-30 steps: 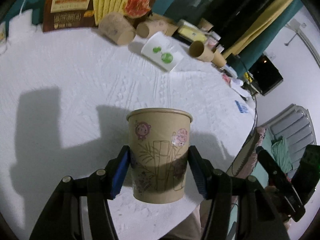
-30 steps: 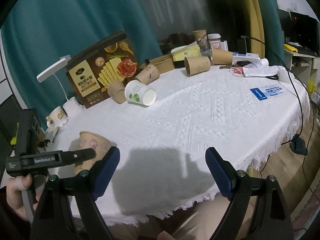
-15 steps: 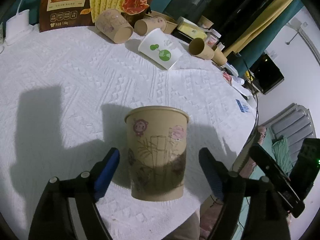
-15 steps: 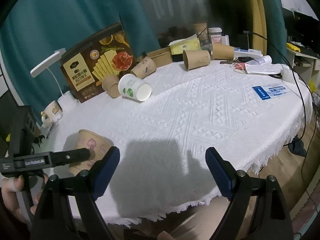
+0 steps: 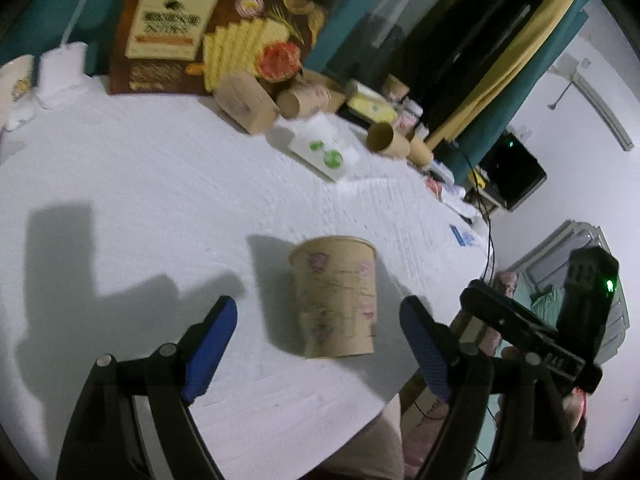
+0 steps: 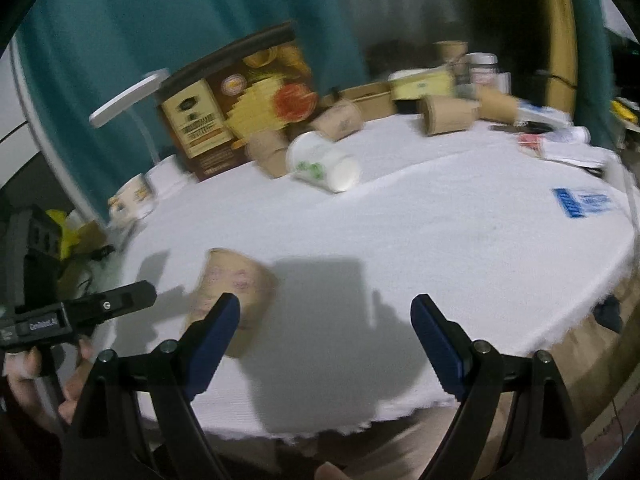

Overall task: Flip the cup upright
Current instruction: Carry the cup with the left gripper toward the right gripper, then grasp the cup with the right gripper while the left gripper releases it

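The tan paper cup [image 5: 334,300], tapered and printed with faint pink figures, stands upright on the white embossed tablecloth [image 5: 160,184], mouth up. The left gripper [image 5: 318,338] has just been opening; its blue ribbed pads flank the cup at 9 and 3 o'clock without touching. The right gripper [image 6: 325,340] gapes empty.

left gripper [image 5: 318,340] fingers spread off the cup [image 5: 336,296], pulled back, cup upright alone
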